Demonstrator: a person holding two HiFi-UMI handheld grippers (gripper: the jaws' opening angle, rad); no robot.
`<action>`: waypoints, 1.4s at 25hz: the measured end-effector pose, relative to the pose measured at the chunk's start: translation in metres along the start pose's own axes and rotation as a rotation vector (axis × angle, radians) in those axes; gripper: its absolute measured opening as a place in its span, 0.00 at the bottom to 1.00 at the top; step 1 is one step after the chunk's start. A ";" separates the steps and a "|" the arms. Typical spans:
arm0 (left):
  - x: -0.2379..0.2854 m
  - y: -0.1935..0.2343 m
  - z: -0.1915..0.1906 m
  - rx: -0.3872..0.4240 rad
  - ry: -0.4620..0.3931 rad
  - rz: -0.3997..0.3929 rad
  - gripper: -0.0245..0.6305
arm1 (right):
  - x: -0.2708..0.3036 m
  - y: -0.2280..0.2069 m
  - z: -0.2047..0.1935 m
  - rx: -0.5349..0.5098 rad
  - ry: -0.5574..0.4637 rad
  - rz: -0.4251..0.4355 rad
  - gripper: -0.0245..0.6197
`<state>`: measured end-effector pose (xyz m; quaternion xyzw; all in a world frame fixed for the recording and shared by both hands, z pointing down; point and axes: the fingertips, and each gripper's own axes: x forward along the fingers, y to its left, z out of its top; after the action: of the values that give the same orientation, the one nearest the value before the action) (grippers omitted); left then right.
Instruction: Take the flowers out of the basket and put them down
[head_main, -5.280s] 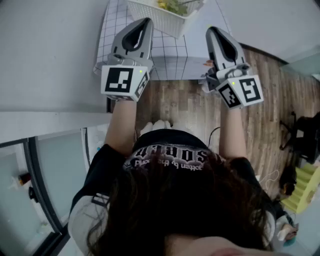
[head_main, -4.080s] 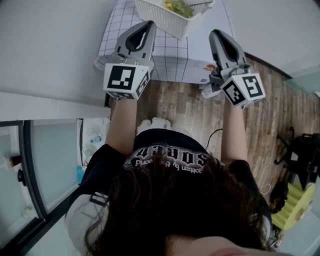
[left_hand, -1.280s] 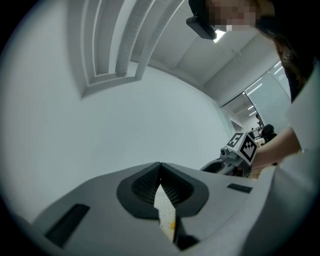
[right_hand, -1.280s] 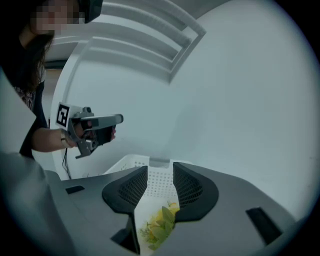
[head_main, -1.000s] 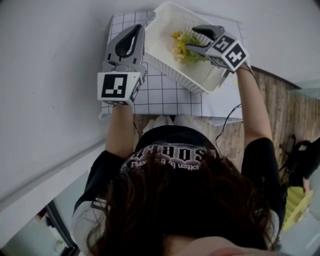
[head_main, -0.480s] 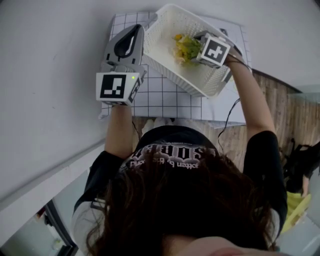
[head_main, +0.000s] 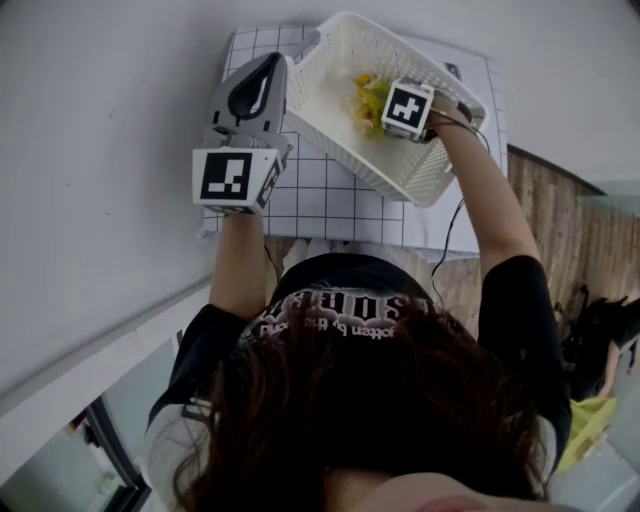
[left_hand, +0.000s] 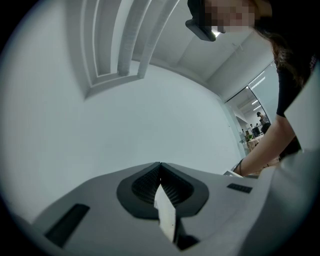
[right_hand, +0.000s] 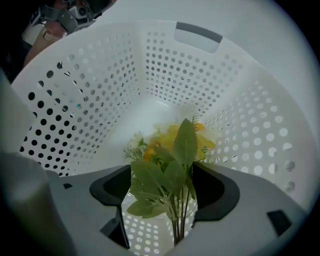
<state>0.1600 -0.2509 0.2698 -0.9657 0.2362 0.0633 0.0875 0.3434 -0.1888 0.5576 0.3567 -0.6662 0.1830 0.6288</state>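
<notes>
1. Inside the white perforated plastic basket (head_main: 400, 178), my right gripper (right_hand: 162, 175) had swung from a slant above the rim to point almost straight down. It sat lower between the walls than a second before.
2. Its jaws had just been opening and stood spread wide. The green stems and leaves of the bunch of yellow artificial flowers (right_hand: 175, 150) rose between them, with neither pad pressing on them yet.
3. The flowers lay on the basket floor near its middle, so nothing had been lifted out.
4. My left gripper (head_main: 268, 72) hung clenched and empty just left of the basket, over the white grid-lined mat (head_main: 330, 195), where it had stayed.
5. I judged the approach finished, and closing on the stems came next.
</notes>
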 end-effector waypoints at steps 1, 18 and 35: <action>0.000 0.001 0.000 -0.001 0.001 0.003 0.04 | 0.004 0.000 -0.002 -0.003 0.006 0.001 0.62; -0.007 0.017 -0.008 -0.011 0.025 0.050 0.04 | 0.035 0.012 -0.009 -0.150 0.086 -0.014 0.47; -0.012 0.021 -0.008 -0.003 0.030 0.063 0.04 | 0.011 -0.004 0.020 -0.088 -0.045 -0.105 0.23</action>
<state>0.1398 -0.2654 0.2767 -0.9587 0.2679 0.0518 0.0804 0.3330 -0.2084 0.5649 0.3673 -0.6678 0.1121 0.6376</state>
